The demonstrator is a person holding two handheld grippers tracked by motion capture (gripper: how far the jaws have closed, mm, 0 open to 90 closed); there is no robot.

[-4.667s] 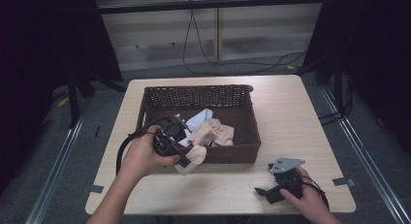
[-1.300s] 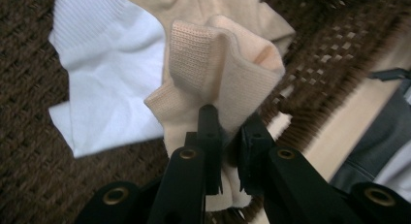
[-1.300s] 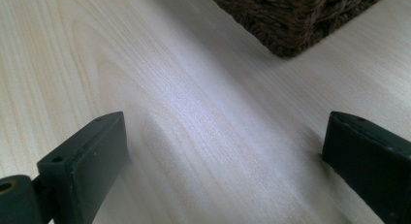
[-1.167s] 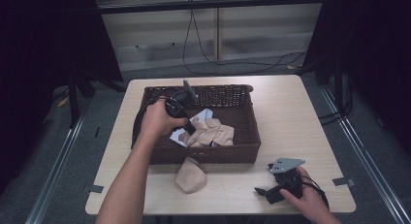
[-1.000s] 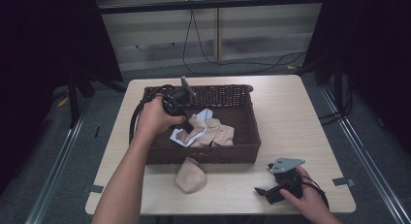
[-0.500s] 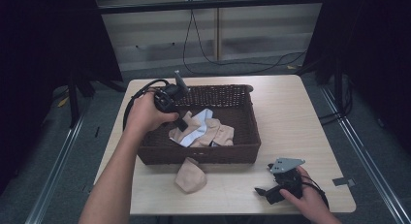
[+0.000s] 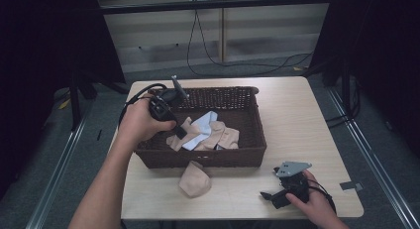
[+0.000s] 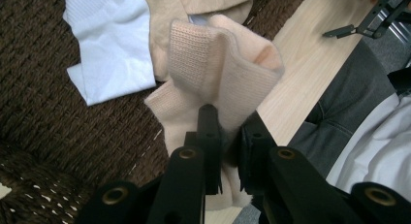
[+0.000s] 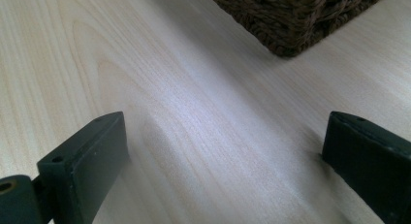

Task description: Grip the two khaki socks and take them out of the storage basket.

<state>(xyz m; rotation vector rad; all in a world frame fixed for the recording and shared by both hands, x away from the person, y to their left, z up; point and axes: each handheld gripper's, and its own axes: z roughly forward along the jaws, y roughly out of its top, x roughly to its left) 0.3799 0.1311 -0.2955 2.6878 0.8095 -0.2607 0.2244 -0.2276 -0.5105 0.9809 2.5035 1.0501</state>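
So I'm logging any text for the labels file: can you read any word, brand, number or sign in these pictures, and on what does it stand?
None can be read: the beige sock in the left claw, the white cloth, the wicker basket, the table and the right claw show no lettering.

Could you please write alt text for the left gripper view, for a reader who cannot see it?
The left gripper has its two black jaws shut on a beige sock, lifted above a dark brown wicker basket. A white sock and another beige garment lie in the basket, and a light wooden table shows at the upper right.
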